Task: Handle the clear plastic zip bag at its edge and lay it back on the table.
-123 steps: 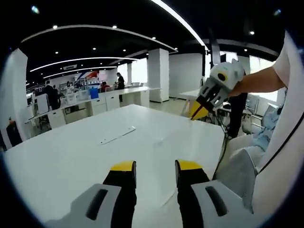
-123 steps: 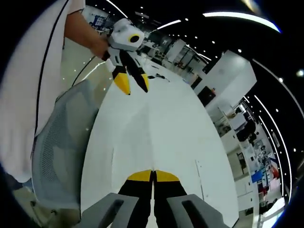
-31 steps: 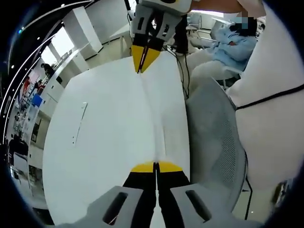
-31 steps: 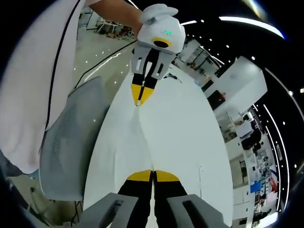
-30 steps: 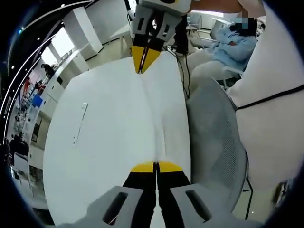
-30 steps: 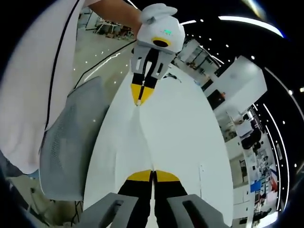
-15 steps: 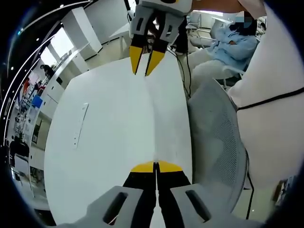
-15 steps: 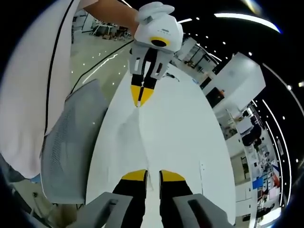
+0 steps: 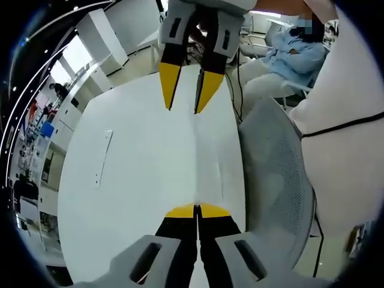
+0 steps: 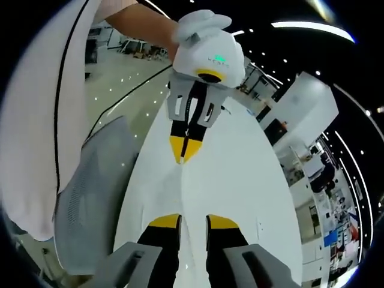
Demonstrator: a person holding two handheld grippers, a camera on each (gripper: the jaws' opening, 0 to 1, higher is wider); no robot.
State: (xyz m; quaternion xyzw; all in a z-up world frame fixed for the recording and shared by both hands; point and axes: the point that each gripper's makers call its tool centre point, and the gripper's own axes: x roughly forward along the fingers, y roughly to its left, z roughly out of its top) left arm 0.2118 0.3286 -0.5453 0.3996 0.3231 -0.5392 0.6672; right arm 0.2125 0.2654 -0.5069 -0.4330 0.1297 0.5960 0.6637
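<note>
bag (image 9: 207, 174) lies flat on the white table (image 9: 132, 180), its long crease running from left gripper (image 9: 196, 211), fingers pressed together pinching the near edge, toward right gripper (image 10: 192, 223), fingers spread just off the far edge; left is the one holding.

Bag (image 9: 204, 162) flat on table (image 9: 132, 180), chair (image 9: 273, 174) just beside table edge.

grey mesh chair (image 9: 273, 180), white pillar (image 10: 303, 108)
</note>
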